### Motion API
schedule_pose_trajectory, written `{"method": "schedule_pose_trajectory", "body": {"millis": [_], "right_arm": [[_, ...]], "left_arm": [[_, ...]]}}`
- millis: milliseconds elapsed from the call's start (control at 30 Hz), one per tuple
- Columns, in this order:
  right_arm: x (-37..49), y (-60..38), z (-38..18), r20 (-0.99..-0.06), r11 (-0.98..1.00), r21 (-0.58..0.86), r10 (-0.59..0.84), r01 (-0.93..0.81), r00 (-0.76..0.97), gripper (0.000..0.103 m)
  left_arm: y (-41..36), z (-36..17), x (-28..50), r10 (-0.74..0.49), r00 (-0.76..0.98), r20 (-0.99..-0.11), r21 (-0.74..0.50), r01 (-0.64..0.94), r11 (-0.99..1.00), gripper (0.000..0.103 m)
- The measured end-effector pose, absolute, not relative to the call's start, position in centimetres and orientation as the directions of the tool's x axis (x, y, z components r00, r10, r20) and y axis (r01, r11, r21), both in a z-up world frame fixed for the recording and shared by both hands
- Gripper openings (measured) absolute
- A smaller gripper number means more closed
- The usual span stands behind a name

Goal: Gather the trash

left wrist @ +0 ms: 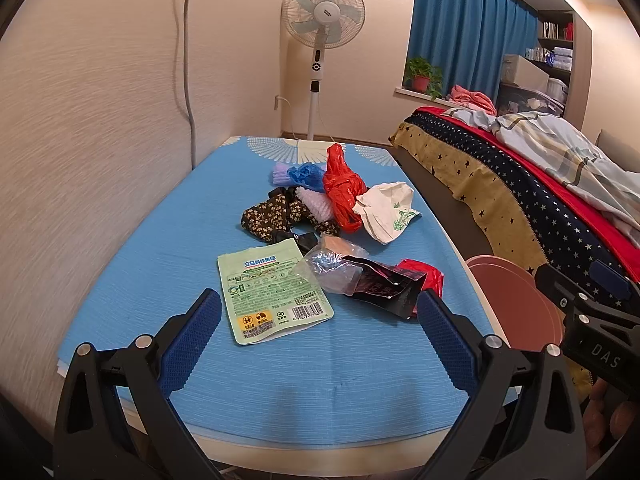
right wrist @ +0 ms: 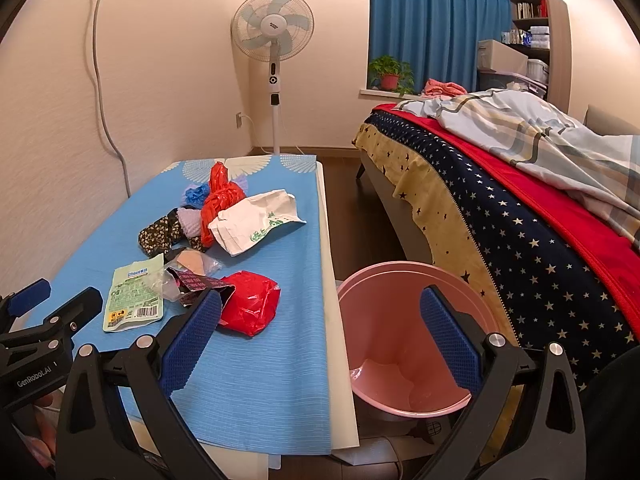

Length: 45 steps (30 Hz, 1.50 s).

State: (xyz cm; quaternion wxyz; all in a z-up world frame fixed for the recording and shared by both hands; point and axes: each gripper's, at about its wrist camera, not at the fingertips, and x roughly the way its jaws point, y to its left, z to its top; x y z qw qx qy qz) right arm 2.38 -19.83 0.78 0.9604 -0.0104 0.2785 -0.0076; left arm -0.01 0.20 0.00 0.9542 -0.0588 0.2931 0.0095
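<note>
Left gripper (left wrist: 319, 312) and right gripper (right wrist: 320, 312) both gape wide, holding nothing. Ahead, trash litters the blue table (left wrist: 160, 264): green pouch (left wrist: 272, 292), red wrapper (right wrist: 249, 307), possibly foil. Pink bin (right wrist: 384, 344) stands beside the table.

- The open right gripper (right wrist: 320, 320) is held above the table's right edge.
- A round pink plastic bin (right wrist: 400, 280) is seen beside that edge.
- A crumpled red plastic wrapper (right wrist: 250, 306) lies near the edge.
</note>
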Motion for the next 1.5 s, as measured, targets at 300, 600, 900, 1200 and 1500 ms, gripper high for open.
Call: {"method": "schedule_pose_trajectory", "body": {"millis": [300, 600, 900, 1200, 1500], "right_arm": [[2.4, -19.5, 0.6, -0.536, 1.0, -0.026, -0.015, 0.002, 0.844, 0.096], [2.5, -19.7, 0.5, -0.539, 1.0, -0.013, -0.007, 0.001, 0.842, 0.091], [2.9, -19.8, 0.3, -0.546, 1.0, 0.008, 0.02, -0.019, 0.838, 0.074], [4.0, -20.2, 1.6, -0.543, 0.992, 0.084, 0.124, -0.094, 0.83, 0.036], [8.6, -19.0, 5.0, -0.524, 0.973, 0.108, 0.228, -0.202, 0.821, 0.03]], "left_arm": [[0.2, 0.1, 0.0, -0.019, 0.83, -0.557, -0.114, -0.054, 0.992, 0.095], [-0.1, 0.0, 0.1, -0.024, 0.827, -0.562, -0.112, -0.046, 0.993, 0.093], [0.3, -0.2, 0.5, -0.03, 0.818, -0.575, -0.132, -0.056, 0.99, 0.081], [1.4, -0.3, 2.3, -0.022, 0.809, -0.588, -0.164, -0.092, 0.982, 0.035], [2.1, 0.9, 6.1, -0.031, 0.808, -0.588, -0.184, -0.097, 0.978, 0.023]]}}
